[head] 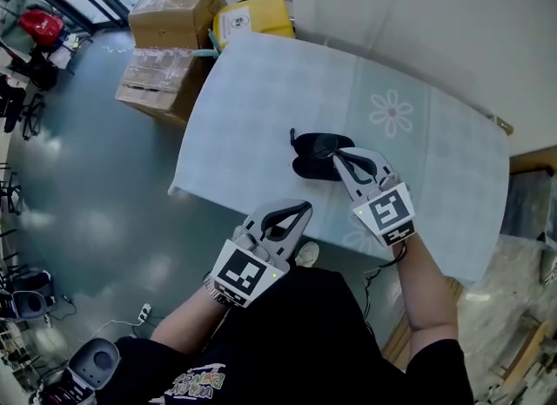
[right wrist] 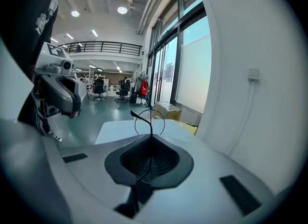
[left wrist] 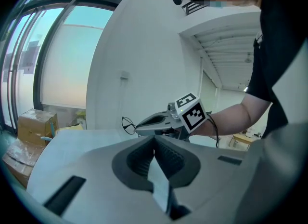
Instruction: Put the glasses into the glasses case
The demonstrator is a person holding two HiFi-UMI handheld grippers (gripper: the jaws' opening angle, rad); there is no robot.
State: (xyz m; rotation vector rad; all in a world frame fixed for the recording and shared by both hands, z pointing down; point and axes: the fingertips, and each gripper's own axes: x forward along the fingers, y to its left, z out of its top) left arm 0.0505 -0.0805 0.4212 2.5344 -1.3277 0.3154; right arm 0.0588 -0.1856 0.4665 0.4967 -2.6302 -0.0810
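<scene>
Pinches a thin temple of the glasses [right wrist: 150, 121] in the right gripper [right wrist: 150, 139], jaws clenched on it, lens ring jutting past the tips. Holds them right over the black glasses case [head: 315, 168] in the head view. Keeps the left gripper [head: 300, 210] closed on nothing, on the person's side of the case. Shows the case lying on the pale desk [head: 261, 107], with cardboard boxes [head: 172, 13] on the floor well beyond the case.

The glasses case [head: 312, 168] lies on the surface [head: 261, 98] just ahead of the right hand-held gripper [head: 341, 158], whose jaws pinch the glasses [right wrist: 149, 122]. Boxes [head: 170, 37] sit on the floor [head: 87, 177], far beyond and left of the left hand-held gripper [head: 305, 207].
</scene>
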